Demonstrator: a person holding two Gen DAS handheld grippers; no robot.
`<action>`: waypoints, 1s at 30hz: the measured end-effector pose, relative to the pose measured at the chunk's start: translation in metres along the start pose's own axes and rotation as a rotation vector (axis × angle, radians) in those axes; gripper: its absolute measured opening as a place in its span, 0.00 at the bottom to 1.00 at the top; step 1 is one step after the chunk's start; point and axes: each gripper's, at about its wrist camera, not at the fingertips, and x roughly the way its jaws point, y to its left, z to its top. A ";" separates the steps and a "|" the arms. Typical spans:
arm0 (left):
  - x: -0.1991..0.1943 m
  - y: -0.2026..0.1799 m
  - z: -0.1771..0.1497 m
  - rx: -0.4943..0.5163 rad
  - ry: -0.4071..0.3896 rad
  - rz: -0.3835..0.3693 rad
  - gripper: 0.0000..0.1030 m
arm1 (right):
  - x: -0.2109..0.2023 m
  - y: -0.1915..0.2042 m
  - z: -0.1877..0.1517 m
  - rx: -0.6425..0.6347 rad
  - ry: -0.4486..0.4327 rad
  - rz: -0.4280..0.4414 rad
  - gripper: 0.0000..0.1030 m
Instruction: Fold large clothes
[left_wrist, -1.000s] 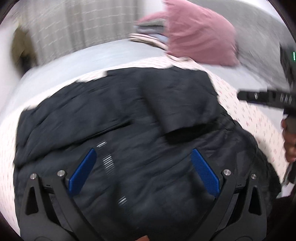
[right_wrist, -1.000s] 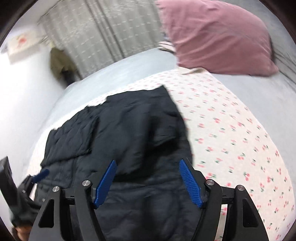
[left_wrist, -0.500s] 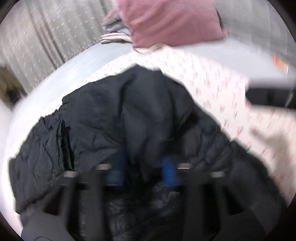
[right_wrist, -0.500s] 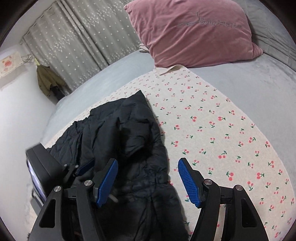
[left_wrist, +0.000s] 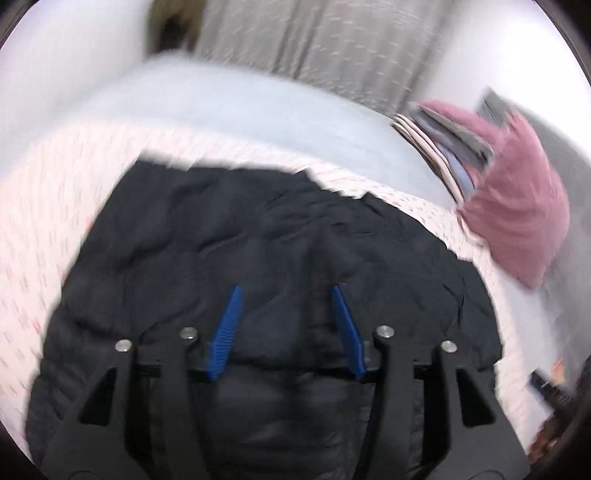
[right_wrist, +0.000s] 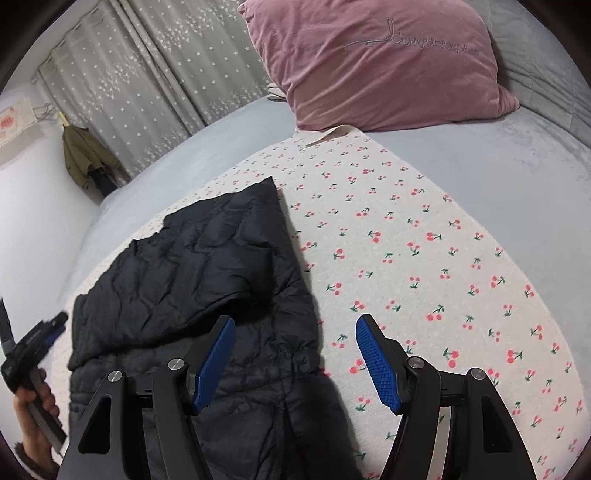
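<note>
In the left wrist view, which is blurred, the black quilted jacket (left_wrist: 273, 251) lies spread on a cherry-print cloth (left_wrist: 40, 229) over the grey bed (left_wrist: 236, 110), filling the middle and lower part of the picture. No bin, basket or other container shows here. The left tongs (left_wrist: 286, 325) hang above the jacket with their blue pads about half apart and opening, released, with only the jacket's surface behind the gap and nothing pinched between them. To the right a pink pillow (left_wrist: 517, 206) leans against a stack of folded clothes (left_wrist: 443, 147), and a grey curtain (left_wrist: 317, 40) hangs behind the bed. In the right wrist view, sharp, the jacket (right_wrist: 192, 266) lies at the left of the cherry-print cloth (right_wrist: 424, 240), one panel folded over its upper part. The right tongs (right_wrist: 295, 354) stand well open and empty, the left pad over the jacket's right edge and the right pad over bare cloth; whether either pad touches the fabric cannot be told. At the left edge a hand (right_wrist: 35, 417) grips the handle of the left tongs (right_wrist: 55, 323). The pink pillow (right_wrist: 380, 62) sits at the head of the bed (right_wrist: 461, 162), with an olive garment (right_wrist: 83, 155) hanging by the curtain (right_wrist: 147, 81).
</note>
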 end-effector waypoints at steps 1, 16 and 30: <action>0.004 0.015 -0.003 -0.047 0.026 -0.038 0.51 | 0.002 0.000 0.001 -0.006 0.000 -0.004 0.67; 0.052 -0.025 0.003 0.003 0.116 -0.276 0.52 | 0.103 0.042 0.000 -0.363 0.092 -0.149 0.67; 0.047 -0.018 0.016 -0.079 0.114 -0.386 0.80 | 0.115 0.039 0.001 -0.358 0.046 -0.158 0.67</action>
